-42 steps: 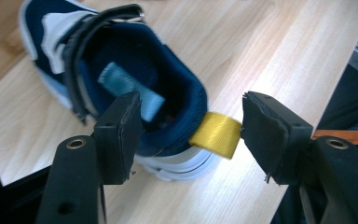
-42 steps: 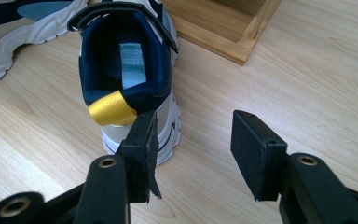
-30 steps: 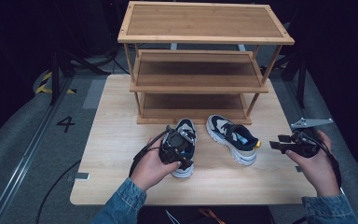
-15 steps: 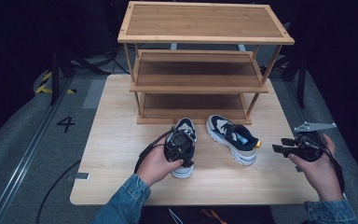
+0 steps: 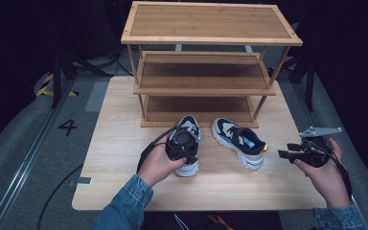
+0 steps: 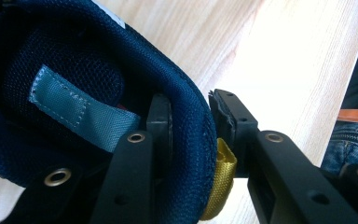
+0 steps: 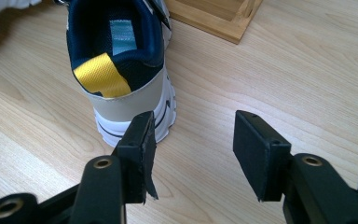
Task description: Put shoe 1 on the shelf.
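Shoes sit side by side on the wooden table [image 5: 124, 182], just in front of the three-tier shoe rack [image 5: 206, 62]. Over the last second the left gripper [image 6: 193, 128] has settled onto the left shoe [image 5: 186, 143]; its jaws now straddle the padded heel collar, one inside, one outside, not quite pinched, so a lift looks imminent. The left hand [image 5: 159, 165] reaches forward from the near edge. The right gripper [image 7: 193, 140] has drifted slightly nearer, hovering jaws apart behind the right shoe [image 5: 239, 141].
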{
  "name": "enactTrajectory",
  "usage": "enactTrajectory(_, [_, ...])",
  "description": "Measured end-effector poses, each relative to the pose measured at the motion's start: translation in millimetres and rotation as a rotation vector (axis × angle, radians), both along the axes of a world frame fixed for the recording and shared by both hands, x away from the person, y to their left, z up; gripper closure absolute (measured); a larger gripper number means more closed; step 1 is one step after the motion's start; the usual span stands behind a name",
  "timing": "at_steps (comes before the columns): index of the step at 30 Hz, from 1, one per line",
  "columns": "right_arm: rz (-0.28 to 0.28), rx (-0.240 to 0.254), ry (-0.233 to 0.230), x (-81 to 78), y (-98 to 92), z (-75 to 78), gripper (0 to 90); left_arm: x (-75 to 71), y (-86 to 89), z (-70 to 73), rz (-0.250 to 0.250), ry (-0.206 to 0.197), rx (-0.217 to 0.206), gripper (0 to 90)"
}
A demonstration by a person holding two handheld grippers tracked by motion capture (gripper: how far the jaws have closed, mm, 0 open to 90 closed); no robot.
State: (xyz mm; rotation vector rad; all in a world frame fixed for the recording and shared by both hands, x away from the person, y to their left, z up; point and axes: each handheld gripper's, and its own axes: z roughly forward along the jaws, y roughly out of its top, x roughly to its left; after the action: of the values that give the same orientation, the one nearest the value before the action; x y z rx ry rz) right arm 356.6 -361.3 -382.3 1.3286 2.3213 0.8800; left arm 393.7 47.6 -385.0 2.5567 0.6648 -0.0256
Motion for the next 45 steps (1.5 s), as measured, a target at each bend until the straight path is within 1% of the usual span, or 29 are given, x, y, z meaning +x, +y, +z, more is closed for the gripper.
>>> enactTrajectory(4, [-0.013,0.001,-0.008,-2.8,-3.3,1.1,49.5,6.2,1.1,9.0,-0.015,-0.035,-0.004,69.6])
enactTrajectory(7, [-0.018,0.0,-0.016,-5.1,-4.5,1.8,48.6,12.6,0.7,13.8,-0.015,-0.05,-0.005,69.5])
enactTrajectory(9, [-0.02,0.0,-0.021,-6.6,-5.5,1.8,48.5,19.0,-0.1,16.8,-0.018,-0.06,-0.003,69.6])
enactTrajectory(10, [-0.022,-0.001,-0.02,-7.0,-5.9,1.7,48.5,22.0,-0.9,17.5,-0.012,-0.065,-0.007,69.6])
enactTrajectory(11, [-0.022,0.0,-0.02,-7.5,-6.5,1.5,48.5,26.4,-1.5,18.4,-0.02,-0.067,-0.002,69.6])
enactTrajectory(16, [-0.029,0.002,-0.024,-8.1,-8.8,2.0,48.5,47.1,-4.3,19.0,-0.029,-0.076,-0.016,69.5])
enactTrajectory(17, [-0.029,0.003,-0.027,-8.1,-8.5,2.1,48.5,50.9,-5.2,19.2,-0.031,-0.083,-0.008,69.5])
enactTrajectory(18, [-0.026,0.001,-0.026,-8.1,-8.3,2.3,48.5,55.4,-6.6,19.0,-0.029,-0.093,0.004,69.4])
enactTrajectory(20, [-0.023,-0.001,-0.028,-7.7,-7.2,2.1,48.5,62.8,-8.8,17.7,-0.023,-0.103,0.011,69.4])
enactTrajectory(22, [-0.022,0.0,-0.026,-7.6,-6.1,2.2,48.2,72.9,-10.6,16.9,-0.026,-0.094,0.028,69.4])
enactTrajectory(25, [-0.016,-0.001,-0.032,-7.1,-5.6,2.2,48.1,86.3,-11.9,13.2,-0.006,-0.075,0.018,69.4])
enactTrajectory(27, [-0.013,-0.002,-0.033,-6.8,-6.0,2.1,48.0,93.3,-12.9,10.3,-0.006,-0.076,0.028,69.4])
enactTrajectory(29, [-0.015,-0.001,-0.034,-6.7,-6.6,2.1,48.0,100.0,-14.9,7.0,0.006,-0.075,0.042,69.4])
enactTrajectory(30, [-0.015,-0.001,-0.034,-6.7,-6.6,2.1,48.0,100.0,-14.9,7.0,0.006,-0.075,0.042,69.4])
enactTrajectory(31, [-0.016,0.0,-0.035,-6.7,-7.0,2.1,48.0,103.1,-15.5,5.8,0.006,-0.076,0.052,69.4])
enactTrajectory(35, [-0.018,0.003,-0.038,-7.1,-7.6,2.3,47.9,113.4,-16.0,-2.8,0.021,-0.09,0.04,69.2])
enactTrajectory(37, [-0.02,0.005,-0.037,-7.4,-7.6,2.8,47.9,116.8,-15.8,-6.0,0.03,-0.092,0.045,69.1])
enactTrajectory(39, [-0.019,0.003,-0.038,-7.2,-8.1,2.8,47.9,120.0,-15.7,-9.4,0.023,-0.097,0.053,68.9])
enactTrajectory(41, [-0.017,0.001,-0.039,-6.9,-8.2,2.5,47.9,120.8,-16.0,-10.2,0.024,-0.093,0.052,68.7])
enactTrajectory(45, [-0.018,0.006,-0.037,-7.3,-7.1,2.6,47.9,121.7,-17.0,-10.2,0.024,-0.099,0.055,67.3])
